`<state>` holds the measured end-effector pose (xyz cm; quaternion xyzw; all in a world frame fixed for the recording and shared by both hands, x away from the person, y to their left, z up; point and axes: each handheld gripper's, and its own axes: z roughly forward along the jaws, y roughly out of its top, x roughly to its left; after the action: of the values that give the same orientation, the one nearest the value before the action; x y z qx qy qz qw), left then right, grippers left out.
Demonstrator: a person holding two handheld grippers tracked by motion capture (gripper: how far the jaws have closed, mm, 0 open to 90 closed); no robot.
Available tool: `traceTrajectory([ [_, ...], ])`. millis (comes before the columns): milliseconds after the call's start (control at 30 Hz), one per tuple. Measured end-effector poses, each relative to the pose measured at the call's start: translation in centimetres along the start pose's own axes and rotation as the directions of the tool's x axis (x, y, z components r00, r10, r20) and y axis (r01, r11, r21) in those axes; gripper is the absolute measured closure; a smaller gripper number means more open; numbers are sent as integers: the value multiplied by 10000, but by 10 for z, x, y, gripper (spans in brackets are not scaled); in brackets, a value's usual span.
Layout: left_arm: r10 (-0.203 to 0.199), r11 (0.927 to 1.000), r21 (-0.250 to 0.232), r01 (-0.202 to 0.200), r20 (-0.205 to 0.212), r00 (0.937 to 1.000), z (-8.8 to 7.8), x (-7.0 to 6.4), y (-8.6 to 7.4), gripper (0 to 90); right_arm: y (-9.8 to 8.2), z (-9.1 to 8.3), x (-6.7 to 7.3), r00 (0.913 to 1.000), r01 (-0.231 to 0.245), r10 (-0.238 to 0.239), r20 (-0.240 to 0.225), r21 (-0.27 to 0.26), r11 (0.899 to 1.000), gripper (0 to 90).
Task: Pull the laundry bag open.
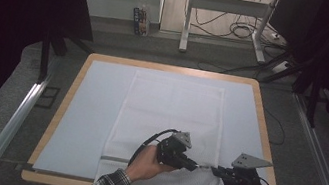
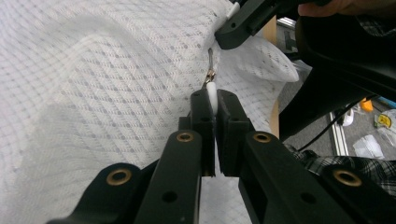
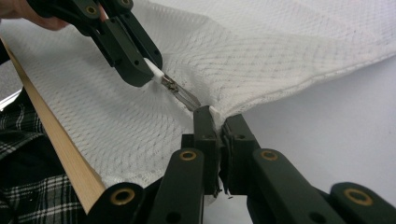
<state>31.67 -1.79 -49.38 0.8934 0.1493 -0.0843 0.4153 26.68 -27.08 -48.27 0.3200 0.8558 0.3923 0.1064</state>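
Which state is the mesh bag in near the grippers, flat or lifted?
Lifted. The mesh bag tents up off the table where the right gripper pinches its edge and the left gripper clamps the zipper pull.

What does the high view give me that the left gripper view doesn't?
High view: the whole white mesh bag spread on the pale blue mat, the table's wooden rim, a grey stripe across the bag near the person, and both hands.

Left gripper view: up close, the left gripper shut on the zipper's white pull tab, with the metal slider just beyond.

Both: the mesh bag and the right gripper pinching the mesh opposite.
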Motion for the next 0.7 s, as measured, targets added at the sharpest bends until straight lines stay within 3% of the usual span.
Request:
traceTrajectory([
  [200,54,9999,113,-53,-174,9998,-2,-2,-2,877,-1,1,1,9994,16,-24,340,254,9997,854],
  [267,62,9999,126,-59,-204,9998,-2,-4,-2,877,-2,1,0,9998,-83,79,190,217,9997,854],
  [500,181,9995,275,-170,-410,9990,-2,-6,-3,877,-1,2,1,9996,-27,17,294,341,9994,854],
  [567,181,9994,313,-164,-538,9984,-3,-5,-4,876,-2,2,0,9984,-46,21,558,452,9990,854],
  [700,44,9997,260,-30,-512,9987,-9,-4,-7,876,-5,0,-4,9980,-209,183,610,430,9989,854],
])
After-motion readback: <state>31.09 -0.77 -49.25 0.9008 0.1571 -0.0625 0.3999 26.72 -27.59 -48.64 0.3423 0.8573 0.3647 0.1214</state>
